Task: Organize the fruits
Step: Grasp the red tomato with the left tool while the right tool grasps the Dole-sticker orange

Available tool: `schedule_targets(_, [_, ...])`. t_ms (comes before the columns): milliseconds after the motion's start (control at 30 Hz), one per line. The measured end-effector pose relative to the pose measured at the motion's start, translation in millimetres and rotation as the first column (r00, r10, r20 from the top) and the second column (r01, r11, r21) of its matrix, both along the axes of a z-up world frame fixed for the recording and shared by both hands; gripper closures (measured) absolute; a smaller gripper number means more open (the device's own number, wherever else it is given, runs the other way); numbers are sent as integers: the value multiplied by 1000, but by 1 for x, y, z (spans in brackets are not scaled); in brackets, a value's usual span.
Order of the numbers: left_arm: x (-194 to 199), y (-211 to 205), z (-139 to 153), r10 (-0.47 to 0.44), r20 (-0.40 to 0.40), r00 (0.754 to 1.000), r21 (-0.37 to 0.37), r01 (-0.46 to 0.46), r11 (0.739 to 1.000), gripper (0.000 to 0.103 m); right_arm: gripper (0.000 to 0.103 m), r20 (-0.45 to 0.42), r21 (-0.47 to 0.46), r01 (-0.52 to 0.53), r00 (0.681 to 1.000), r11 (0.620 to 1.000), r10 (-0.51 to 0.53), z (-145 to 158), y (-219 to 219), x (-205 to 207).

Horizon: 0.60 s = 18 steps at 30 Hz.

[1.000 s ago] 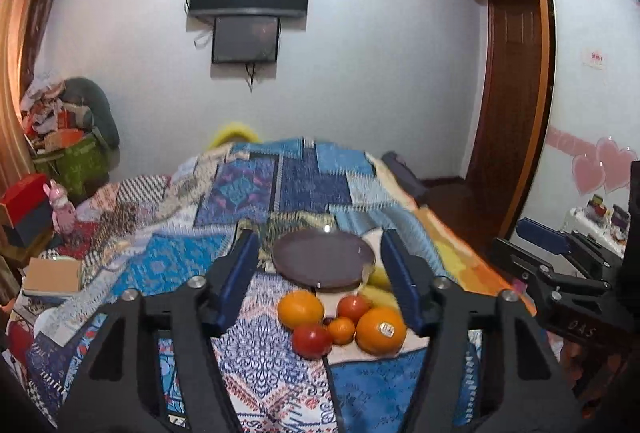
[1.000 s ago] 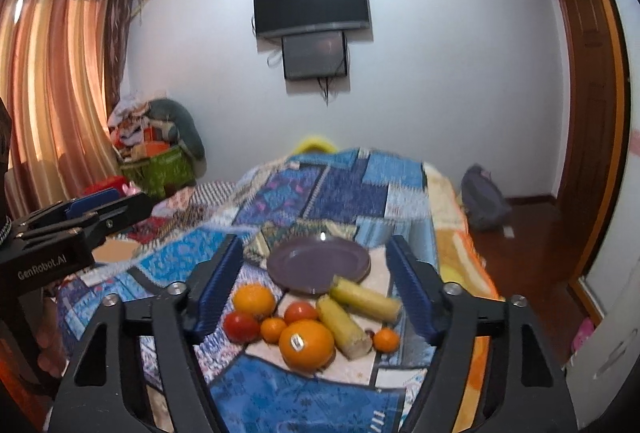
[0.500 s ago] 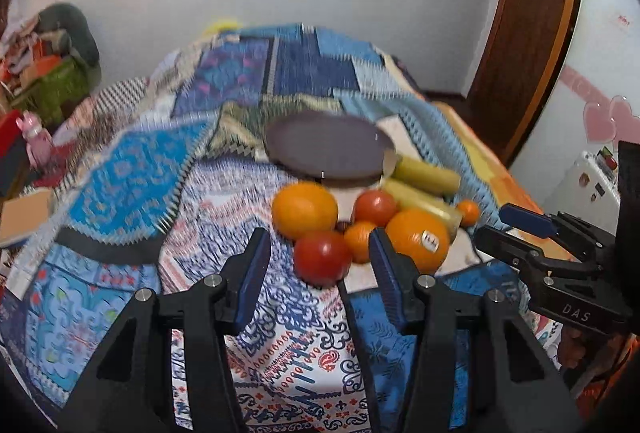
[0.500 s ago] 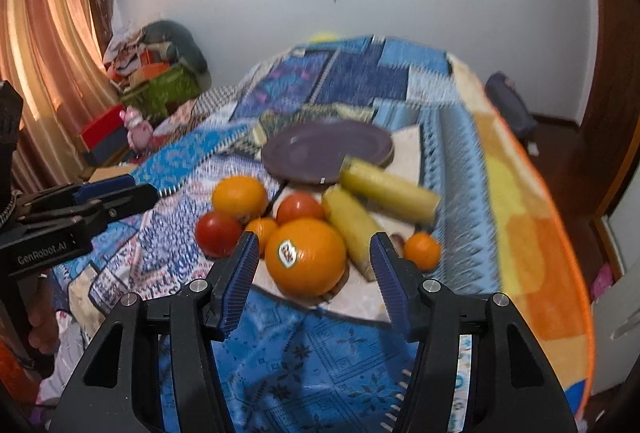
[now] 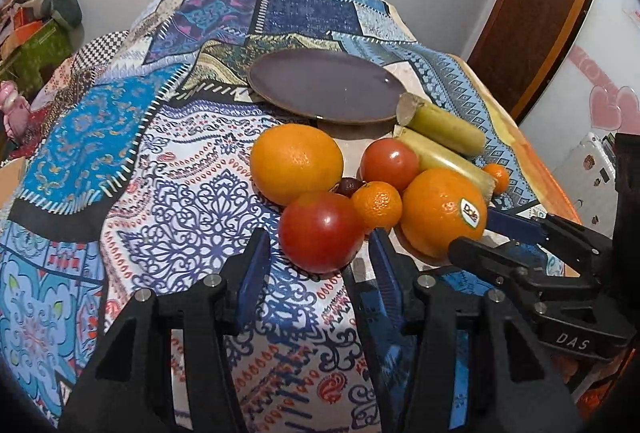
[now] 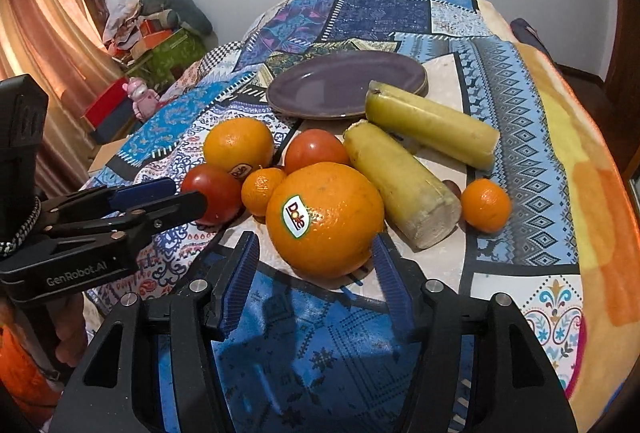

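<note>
Fruit lies in a cluster on a patchwork bedspread in front of an empty purple plate (image 5: pixel 324 89) (image 6: pixel 344 83). My left gripper (image 5: pixel 320 253) is open, its tips on either side of the near red tomato (image 5: pixel 320 227) (image 6: pixel 212 191). My right gripper (image 6: pixel 316 253) is open around the near side of a large orange with a Dole sticker (image 6: pixel 324 219) (image 5: pixel 440 217). Also here are a second large orange (image 5: pixel 296 163) (image 6: pixel 238 147), a second tomato (image 5: pixel 390 163) (image 6: pixel 316 151), a small mandarin (image 5: pixel 376 205) (image 6: pixel 262 189) and two yellow-green sugarcane pieces (image 6: pixel 400 183) (image 6: pixel 432 129).
Another small mandarin (image 6: pixel 486 205) lies right of the sugarcane. The bed drops away at its right edge (image 6: pixel 592 169). Boxes and clutter (image 6: pixel 156 37) stand by the curtain at the left. A wooden door (image 5: pixel 532 5) is at the right.
Both grippers have moved forward and down toward the fruit. The left now brackets the near tomato and the right the stickered orange. Both jaws have narrowed somewhat.
</note>
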<state>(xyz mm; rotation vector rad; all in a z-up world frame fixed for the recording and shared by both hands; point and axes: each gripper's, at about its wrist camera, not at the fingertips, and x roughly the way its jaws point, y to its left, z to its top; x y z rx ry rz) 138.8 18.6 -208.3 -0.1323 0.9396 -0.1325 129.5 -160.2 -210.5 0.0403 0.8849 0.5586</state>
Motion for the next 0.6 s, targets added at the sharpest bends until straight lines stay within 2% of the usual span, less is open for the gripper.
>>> schedule_targets(133, [8,-1,-8,-4,-18,1000,-12,3,1000,52,46,-6,-9,6,1000,1000,-6,-4,1,7])
schedule_targets(400, [15,-1,-17,-3,-25,1000,-36,2,999,53,36,-44,15,10,999,1000,-9,-12,5,15])
schedule_targets(600, [15,-2,-17,-11,-16,1000,-32,10,999,54,34,-50,13,13,999,1000,-13,-18,10,21])
